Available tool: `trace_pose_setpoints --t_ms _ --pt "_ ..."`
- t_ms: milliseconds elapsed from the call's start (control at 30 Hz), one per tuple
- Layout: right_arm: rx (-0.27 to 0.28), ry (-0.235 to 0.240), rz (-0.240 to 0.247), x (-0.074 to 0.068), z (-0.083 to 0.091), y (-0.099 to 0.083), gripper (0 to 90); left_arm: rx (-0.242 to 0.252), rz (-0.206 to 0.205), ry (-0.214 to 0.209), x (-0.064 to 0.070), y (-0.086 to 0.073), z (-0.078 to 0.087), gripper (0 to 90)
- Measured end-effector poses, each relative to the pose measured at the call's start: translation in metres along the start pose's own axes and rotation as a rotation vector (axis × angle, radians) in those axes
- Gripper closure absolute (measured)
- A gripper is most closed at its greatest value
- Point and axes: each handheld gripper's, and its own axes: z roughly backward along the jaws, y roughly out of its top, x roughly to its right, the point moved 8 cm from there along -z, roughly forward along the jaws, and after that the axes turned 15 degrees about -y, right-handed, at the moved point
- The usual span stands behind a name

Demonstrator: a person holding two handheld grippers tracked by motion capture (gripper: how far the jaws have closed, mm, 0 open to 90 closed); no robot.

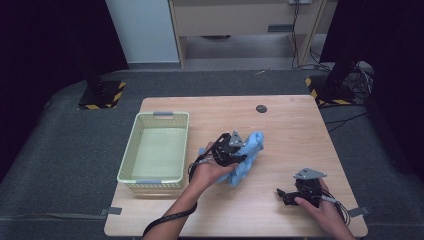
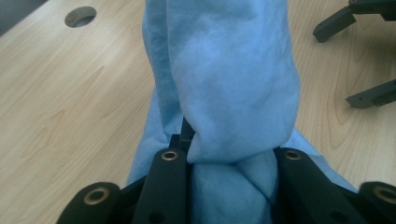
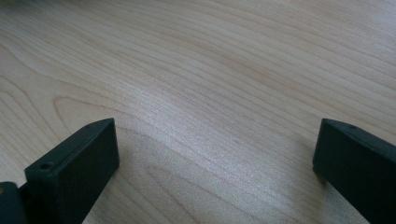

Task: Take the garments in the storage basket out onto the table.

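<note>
From above, the left gripper (image 1: 231, 149) is clamped on a bunched light-blue cloth (image 1: 251, 150), which sits just right of the pale green basket (image 1: 131, 150) near the middle of the wooden table (image 1: 290, 130). The cloth's long axis runs away from the person and slightly rightward, pointing off from the basket, so I judge that the carry ahead goes leftward over the basket's near-side wall; nothing stands between cloth and basket. The right gripper (image 1: 286, 194) rests well to the right of the basket, nearer the person, apart from the cloth, so the left hand is plainly the closer one. A small dark round hole (image 1: 261, 108) lies beyond the cloth, out of the way.

In the left gripper view, the jaws pinch a thick twisted fold of the cloth (image 2: 233, 84), the rest rising as a column ahead of them. The other gripper's jaw tips (image 2: 355, 56) show at the right, spread and clear of the fabric.

In the right gripper view, the right gripper (image 3: 210, 154) stands wide apart over bare table (image 3: 210, 70), holding nothing.
</note>
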Motion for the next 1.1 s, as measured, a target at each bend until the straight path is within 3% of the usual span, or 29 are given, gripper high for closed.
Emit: trace_pose_setpoints --t_ms 333,400,567,700,867,1100 --pt "0.0 0.0 -0.001 0.0 0.0 0.0 0.5 -0.021 0.036 -0.005 -0.004 0.002 -0.03 70.0" --pt "0.001 0.001 0.001 0.0 0.0 0.0 0.5 -0.008 0.051 0.0 -0.005 0.002 -0.033 61.3" --pt "0.0 0.002 0.001 0.0 0.0 0.0 0.5 0.064 0.048 0.006 -0.001 0.009 -0.027 26.2" --pt "0.001 0.002 0.001 0.0 0.0 0.0 0.5 0.111 0.046 0.014 0.005 0.017 -0.011 12.5" --pt "0.0 0.002 0.002 0.0 -0.001 0.001 0.5 0.119 0.042 0.018 0.013 0.01 0.005 8.8" --pt "0.0 0.0 0.0 -0.001 -0.001 0.001 0.5 0.119 0.062 0.037 0.027 -0.027 0.007 11.9"
